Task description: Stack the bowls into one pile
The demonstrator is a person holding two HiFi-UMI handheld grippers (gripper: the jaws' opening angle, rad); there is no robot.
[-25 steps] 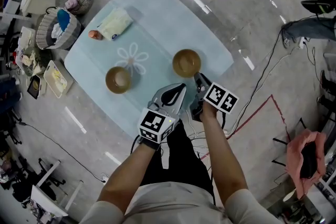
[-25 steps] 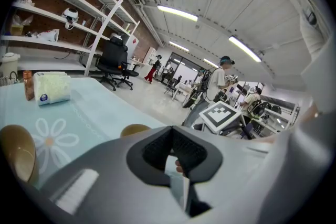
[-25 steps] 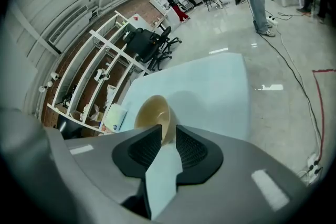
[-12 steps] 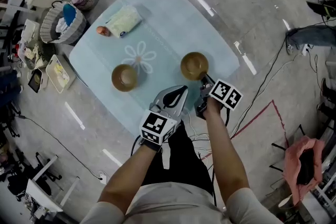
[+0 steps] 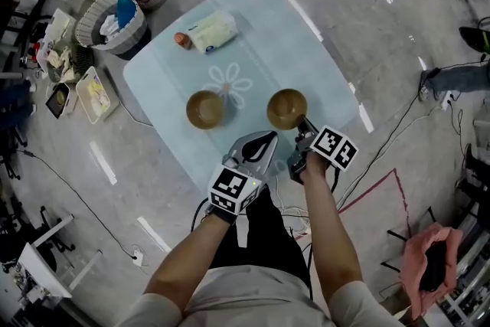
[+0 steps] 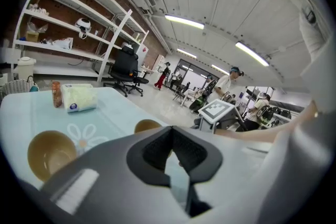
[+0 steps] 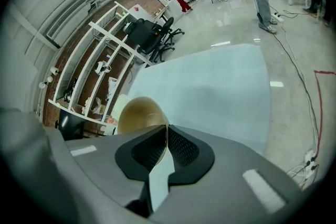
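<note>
Right hand-held gripper (image 5: 303, 123): pinched shut on the near rim of a bowl (image 5: 287, 109), right of the flower print (image 5: 227, 80) on the desk (image 5: 260, 27).
Change: this bowl now sits closer to the second bowl (image 5: 205, 109), left of the print, so the carry has likely begun.
Left hand-held gripper (image 5: 267, 137): closed, empty.

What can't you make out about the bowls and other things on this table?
1. Left gripper view: the right bowl sits mostly hidden behind the body of the left hand-held gripper.
2. Right gripper view: the left bowl does not show.
3. Head and left gripper views: print on the packet is too small to read.
4. The small reddish container beside it: contents too small to tell.
</note>
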